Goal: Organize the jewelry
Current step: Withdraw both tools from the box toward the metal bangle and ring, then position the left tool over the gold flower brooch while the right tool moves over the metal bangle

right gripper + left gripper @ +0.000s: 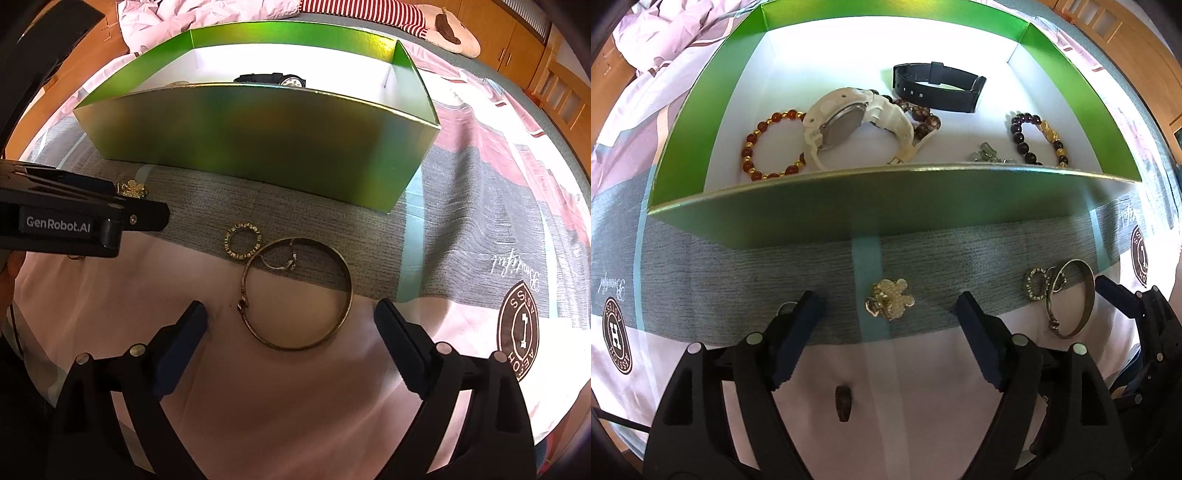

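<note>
A green box point(849, 206) with a white inside holds a white watch point(849, 122), a black watch band point(938, 88), a red and gold bead bracelet point(768, 147) and a dark bead bracelet point(1038, 136). On the bedsheet before it lie a gold brooch point(889, 298), a brass bangle point(1078, 299) and a small studded ring point(1036, 283). My left gripper point(886, 310) is open with the brooch between its fingers. My right gripper point(290, 317) is open, with the bangle point(343, 291) between its fingers; the ring point(243, 240) and box point(258, 147) lie beyond.
A small dark bead point(843, 402) lies on the sheet under my left gripper. A thin silver ring point(279, 258) lies inside the bangle. Wooden furniture point(517, 48) and a plush toy point(454, 33) stand behind the bed. A crumpled pink quilt point(665, 33) lies at the far left.
</note>
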Demonstrator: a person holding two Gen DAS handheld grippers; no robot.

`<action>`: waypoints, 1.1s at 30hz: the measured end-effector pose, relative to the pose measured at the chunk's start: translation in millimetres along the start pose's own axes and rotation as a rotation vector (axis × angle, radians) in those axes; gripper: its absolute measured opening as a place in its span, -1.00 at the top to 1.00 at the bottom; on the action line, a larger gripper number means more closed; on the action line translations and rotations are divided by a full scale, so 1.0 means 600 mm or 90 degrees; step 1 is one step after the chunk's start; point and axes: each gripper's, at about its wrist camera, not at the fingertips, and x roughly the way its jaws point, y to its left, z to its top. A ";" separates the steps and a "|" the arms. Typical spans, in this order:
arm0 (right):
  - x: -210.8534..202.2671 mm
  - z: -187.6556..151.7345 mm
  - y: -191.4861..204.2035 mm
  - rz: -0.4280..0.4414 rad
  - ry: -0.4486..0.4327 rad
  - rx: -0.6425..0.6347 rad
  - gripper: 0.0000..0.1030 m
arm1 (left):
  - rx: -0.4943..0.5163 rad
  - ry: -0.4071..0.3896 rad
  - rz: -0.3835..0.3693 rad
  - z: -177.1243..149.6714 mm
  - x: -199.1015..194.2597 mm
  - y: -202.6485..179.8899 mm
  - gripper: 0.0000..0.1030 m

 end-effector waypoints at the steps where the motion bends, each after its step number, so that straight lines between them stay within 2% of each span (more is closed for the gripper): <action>1: 0.000 -0.001 0.001 0.000 -0.001 0.000 -0.77 | 0.001 0.000 0.002 0.001 0.002 -0.003 -0.51; 33: 0.001 -0.003 -0.001 -0.005 -0.005 -0.001 -0.78 | 0.013 -0.001 0.012 -0.004 0.006 -0.013 -0.56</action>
